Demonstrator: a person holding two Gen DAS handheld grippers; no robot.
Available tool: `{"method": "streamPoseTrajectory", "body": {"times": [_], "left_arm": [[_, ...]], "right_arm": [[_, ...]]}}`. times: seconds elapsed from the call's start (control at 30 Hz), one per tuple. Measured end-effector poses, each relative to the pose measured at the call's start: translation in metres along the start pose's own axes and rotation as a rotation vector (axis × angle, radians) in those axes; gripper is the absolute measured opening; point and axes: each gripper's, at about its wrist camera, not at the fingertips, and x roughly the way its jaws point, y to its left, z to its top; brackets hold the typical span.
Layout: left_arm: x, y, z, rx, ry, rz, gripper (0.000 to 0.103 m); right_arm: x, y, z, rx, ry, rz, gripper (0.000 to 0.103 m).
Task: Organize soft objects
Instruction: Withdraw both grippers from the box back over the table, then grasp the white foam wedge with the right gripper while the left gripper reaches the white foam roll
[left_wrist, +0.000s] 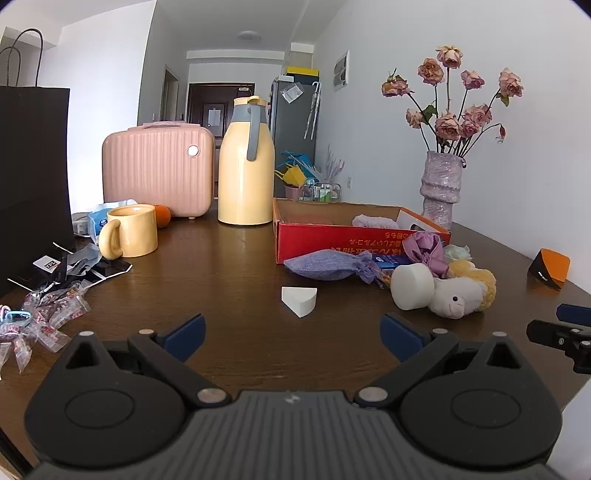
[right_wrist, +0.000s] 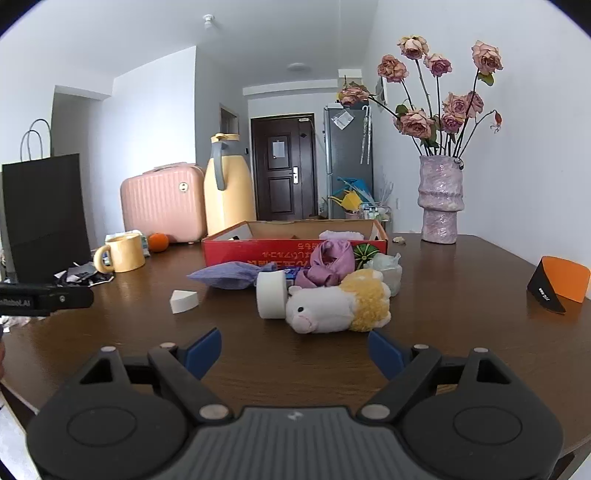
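Left tool (left_wrist: 291, 338) and right tool (right_wrist: 294, 350) gape wide, apparently empty.

red box front wall (right_wrist: 280, 251): white East Asian characters printed upside down; the single signs cannot be made out
red box front wall, left wrist view (left_wrist: 332, 240): the same white print, upside down, unreadable
left gripper's side, seen from the right wrist (right_wrist: 22, 303): white lettering ending "Robot.AI"; its start is cut off at the edge
orange-and-black stand (right_wrist: 546, 293): small white print on the black face, too small to read
black-and-white packet (left_wrist: 50, 264): a dark mark on a white label, not legible
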Motion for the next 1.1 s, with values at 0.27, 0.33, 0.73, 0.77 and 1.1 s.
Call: {"method": "streamPoseTrajectory", "body": {"times": [0.27,0.33,0.73,0.77,1.1], "left_arm": [[0.033,0.011,0.008,-0.025,0.045,0.01,0.103],[0.042,0.017,0.012,-0.042,0.049,0.016,0.103],[0.09,0.088,0.026,-0.117,0.094,0.138,0.103],[0.093,0.092,0.026,-0.12,0.097,0.147,0.103],[0.124,0.094,0.031,-0.104,0.146,0.134,0.103]], "right_arm": [[0.032,0.012,0.014,-0.025,0.04,0.023,0.084],[0.044,0.02,0.022,-0.043,0.045,0.051,0.083],[0.194,0.116,0.056,-0.19,0.242,0.26,0.073],[0.207,0.122,0.057,-0.191,0.259,0.272,0.072],[0.234,0.122,0.059,-0.152,0.303,0.287,0.028]]}}
